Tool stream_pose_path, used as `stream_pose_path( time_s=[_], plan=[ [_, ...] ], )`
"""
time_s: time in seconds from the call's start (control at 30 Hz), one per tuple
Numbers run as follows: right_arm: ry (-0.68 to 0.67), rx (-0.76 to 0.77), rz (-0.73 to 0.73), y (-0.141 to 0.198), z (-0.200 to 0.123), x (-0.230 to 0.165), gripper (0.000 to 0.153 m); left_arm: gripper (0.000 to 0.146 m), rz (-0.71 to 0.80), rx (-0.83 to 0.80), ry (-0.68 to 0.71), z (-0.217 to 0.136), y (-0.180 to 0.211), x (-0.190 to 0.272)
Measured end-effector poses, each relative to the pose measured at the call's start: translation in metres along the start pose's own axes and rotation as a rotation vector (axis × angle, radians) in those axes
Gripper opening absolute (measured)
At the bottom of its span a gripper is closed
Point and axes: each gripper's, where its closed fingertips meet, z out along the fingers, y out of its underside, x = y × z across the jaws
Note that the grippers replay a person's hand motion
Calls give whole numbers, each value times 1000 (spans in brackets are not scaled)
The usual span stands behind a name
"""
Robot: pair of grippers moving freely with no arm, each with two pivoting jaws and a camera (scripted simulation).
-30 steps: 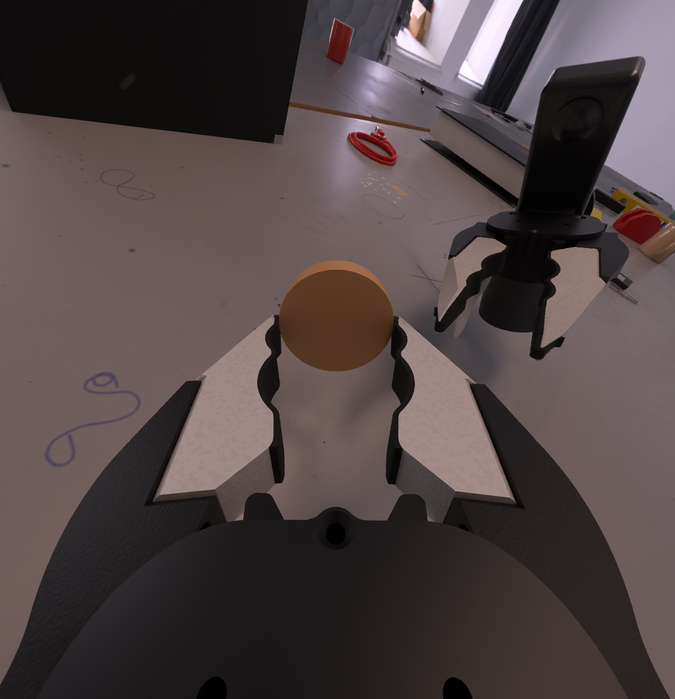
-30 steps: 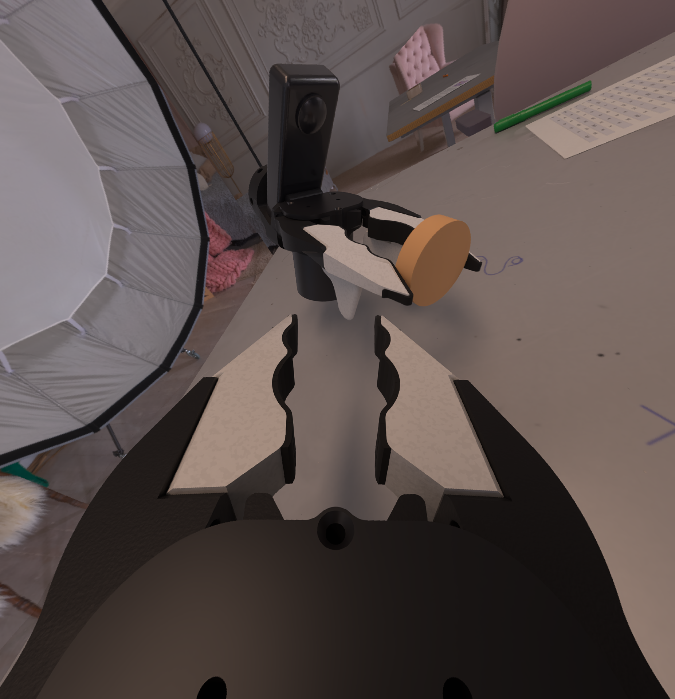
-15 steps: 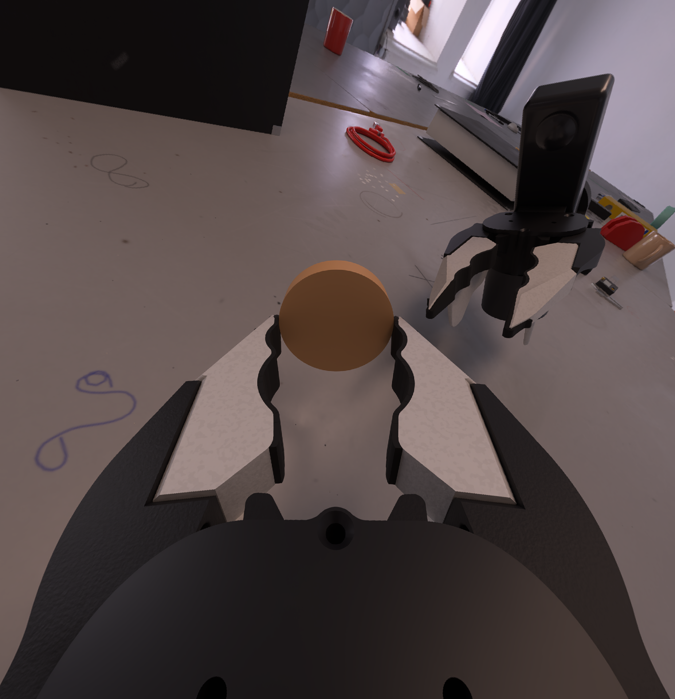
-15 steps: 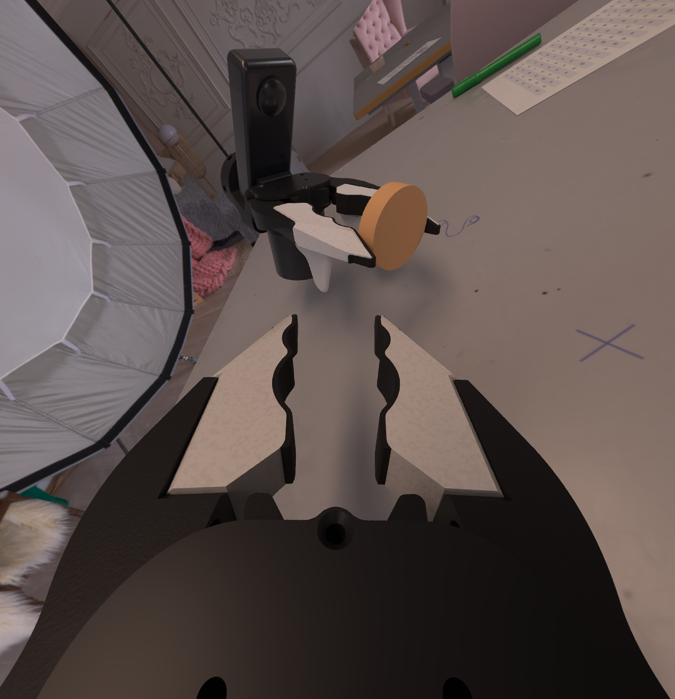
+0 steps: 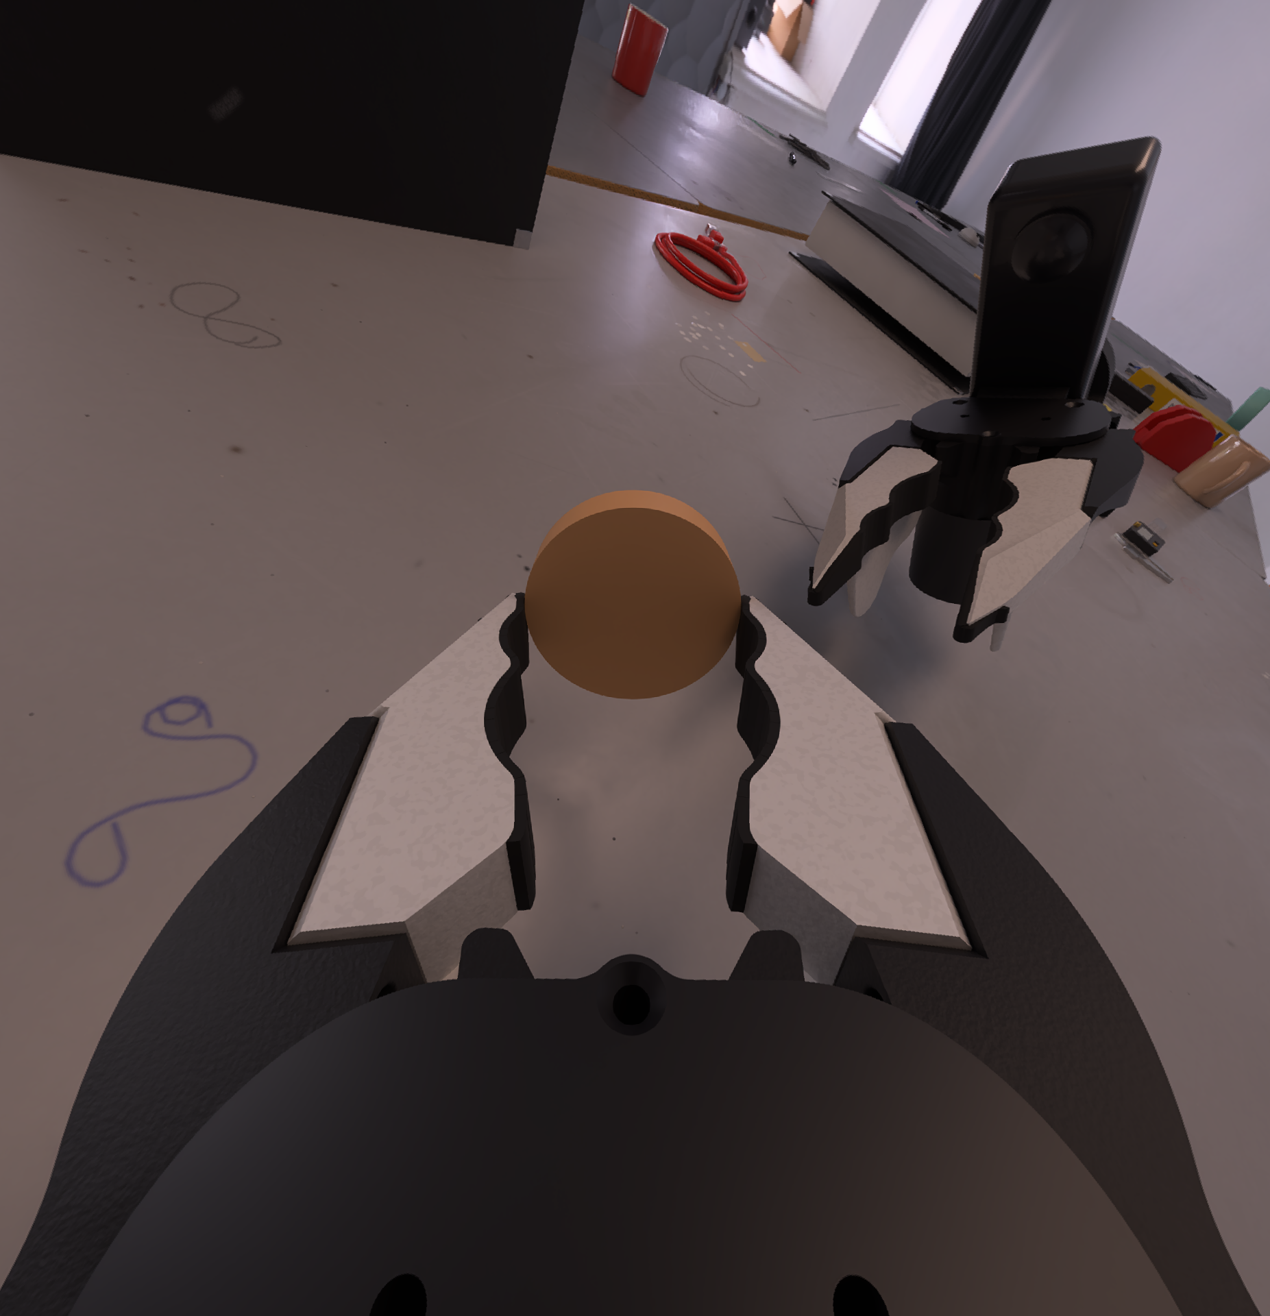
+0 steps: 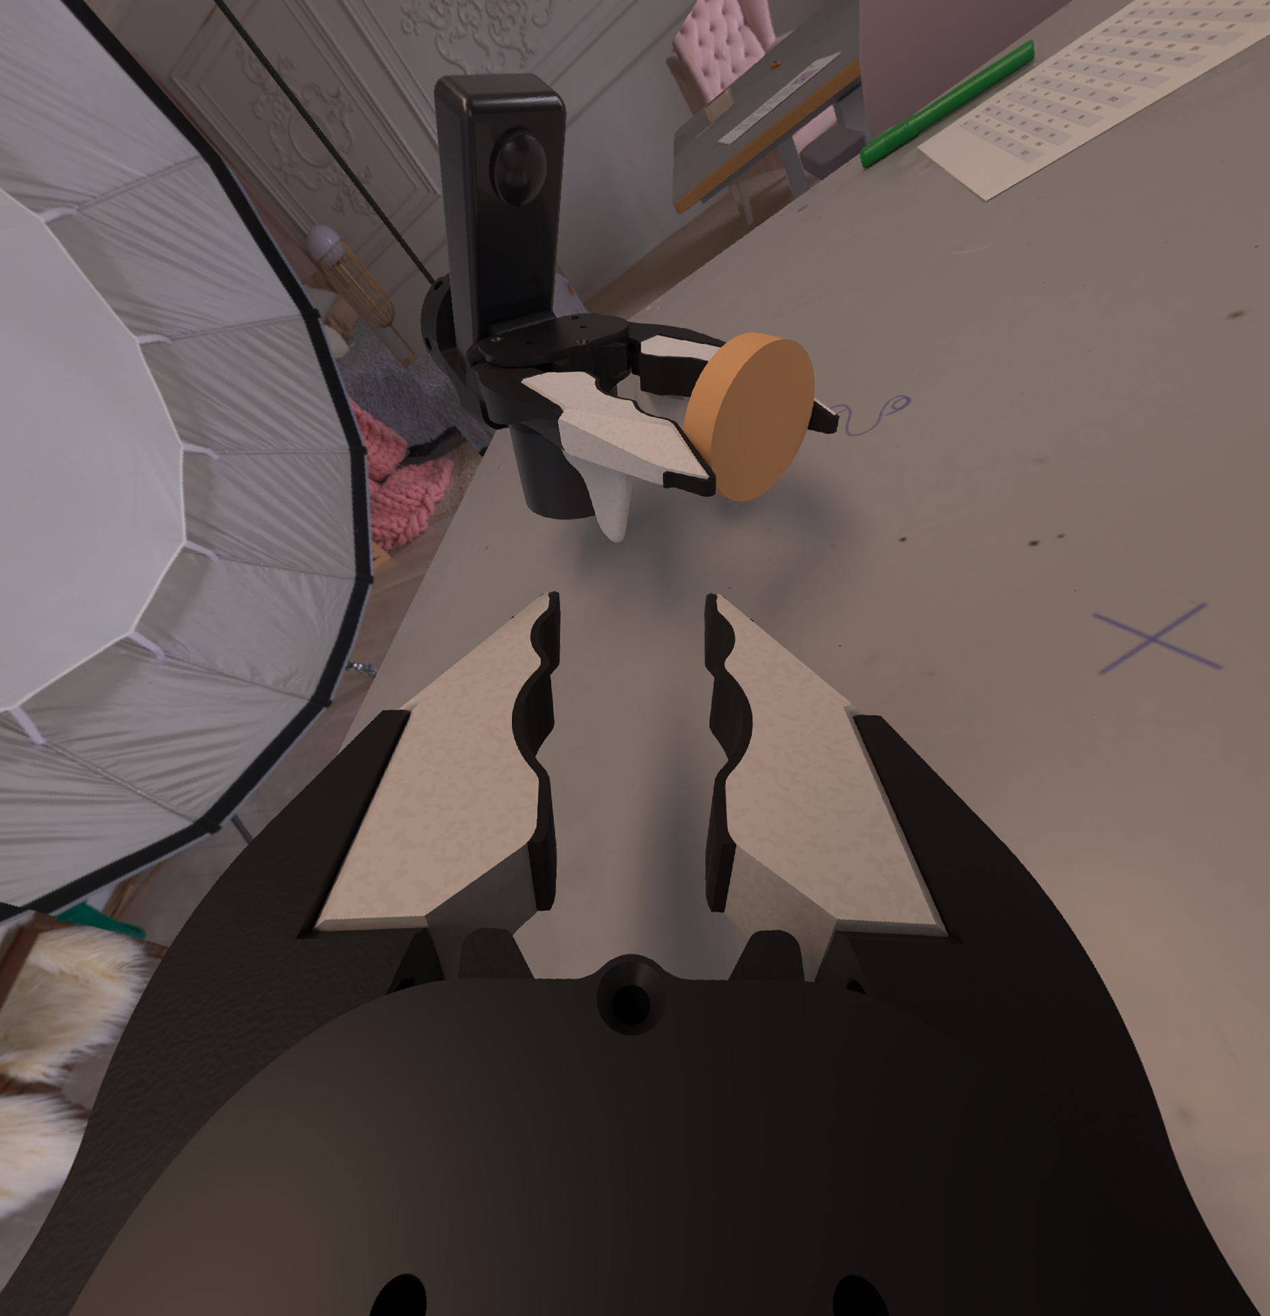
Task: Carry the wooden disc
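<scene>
The wooden disc (image 5: 632,598) is a round brown puck standing on edge. My left gripper (image 5: 632,605) is shut on the disc, one fingertip on each side of its rim, and holds it a little above the grey table (image 5: 333,498). The right wrist view shows the disc (image 6: 753,416) from the side in the left gripper (image 6: 756,448), with a shadow below it. My right gripper (image 6: 632,602) is open and empty, apart from the disc. It also shows in the left wrist view (image 5: 906,612), to the right of the disc.
A black box (image 5: 261,92), a red cup (image 5: 639,46) and a red cable coil (image 5: 699,267) lie far off. Red and tan items (image 5: 1176,441) sit at the right edge. A green marker (image 6: 945,107), a paper sheet (image 6: 1116,92) and a softbox (image 6: 119,427) beyond the table edge.
The right gripper drew back from the left gripper and the disc, then nearly held still. The left gripper kept its grip on the disc and shifted only slightly.
</scene>
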Motion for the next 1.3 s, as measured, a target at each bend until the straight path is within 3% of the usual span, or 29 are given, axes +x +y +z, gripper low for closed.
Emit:
stream_pose_path(
  time_s=[1.3],
  plan=[
    [10, -10, 5, 1, -1, 2, 41, 59, -8, -2, 7, 0, 0, 1]
  ],
)
